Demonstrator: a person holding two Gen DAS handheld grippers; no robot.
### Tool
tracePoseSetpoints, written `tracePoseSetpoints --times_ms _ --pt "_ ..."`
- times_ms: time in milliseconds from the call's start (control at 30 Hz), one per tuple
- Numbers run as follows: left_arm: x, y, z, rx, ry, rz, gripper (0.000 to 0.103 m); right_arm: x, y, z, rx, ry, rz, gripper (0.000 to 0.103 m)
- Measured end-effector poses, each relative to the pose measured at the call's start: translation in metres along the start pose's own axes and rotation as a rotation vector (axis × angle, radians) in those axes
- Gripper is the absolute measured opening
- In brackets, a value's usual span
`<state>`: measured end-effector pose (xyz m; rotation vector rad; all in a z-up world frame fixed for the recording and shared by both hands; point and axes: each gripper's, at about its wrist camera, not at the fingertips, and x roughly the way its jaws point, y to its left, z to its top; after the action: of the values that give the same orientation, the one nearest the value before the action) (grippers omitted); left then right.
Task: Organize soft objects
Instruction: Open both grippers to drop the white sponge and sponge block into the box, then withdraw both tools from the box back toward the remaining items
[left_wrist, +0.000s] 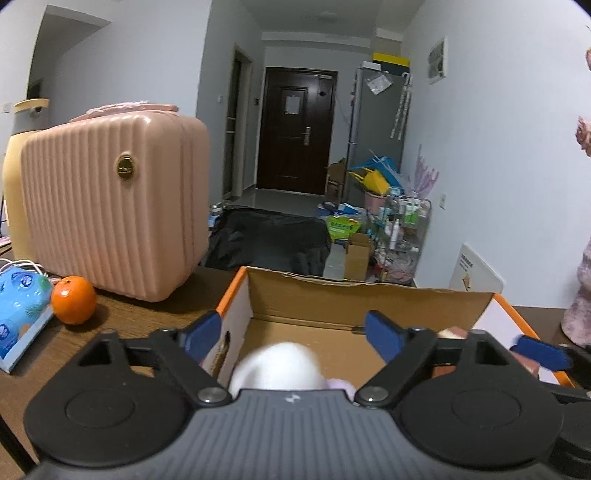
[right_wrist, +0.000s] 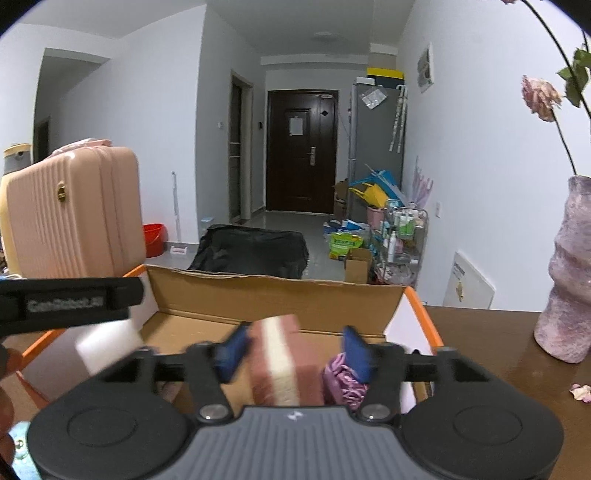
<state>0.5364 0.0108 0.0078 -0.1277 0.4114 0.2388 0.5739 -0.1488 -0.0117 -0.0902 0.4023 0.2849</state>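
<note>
With both hand-held grippers wide over the orange-edged cardboard box (right_wrist: 280, 295), I hold nothing. Left hand-held gripper (left_wrist: 295, 332) should close gently on the white fluffy ball (left_wrist: 277, 365); right hand-held gripper (right_wrist: 295, 350) straddles the pink-and-cream striped sponge block (right_wrist: 280, 362)

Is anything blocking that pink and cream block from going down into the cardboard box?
Nothing visible does. The pink and cream block sits between the right gripper's open fingers, already over the open cardboard box. A purple cloth lies in the box beside it, to the right rather than underneath.

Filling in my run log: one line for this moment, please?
step: dropping soft items | left tool: open over cardboard box | right tool: open, striped sponge between fingers, blurred
</note>
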Motion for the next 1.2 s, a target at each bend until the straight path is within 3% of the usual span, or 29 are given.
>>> tracePoseSetpoints --times_ms 33,133,1200 --pt "0.000 0.002 0.000 -0.006 -0.002 0.007 0.103 -0.001 -0.001 -0.001 0.002 -0.005 -0.010 0.081" --pt "0.000 0.007 0.001 -0.031 0.000 0.017 0.103 -0.003 -0.004 -0.001 0.014 -0.018 -0.034 0.103" --pt "-0.009 0.016 -0.006 -0.030 0.005 0.048 0.103 -0.017 -0.013 -0.009 0.038 -0.009 -0.047 0.103"
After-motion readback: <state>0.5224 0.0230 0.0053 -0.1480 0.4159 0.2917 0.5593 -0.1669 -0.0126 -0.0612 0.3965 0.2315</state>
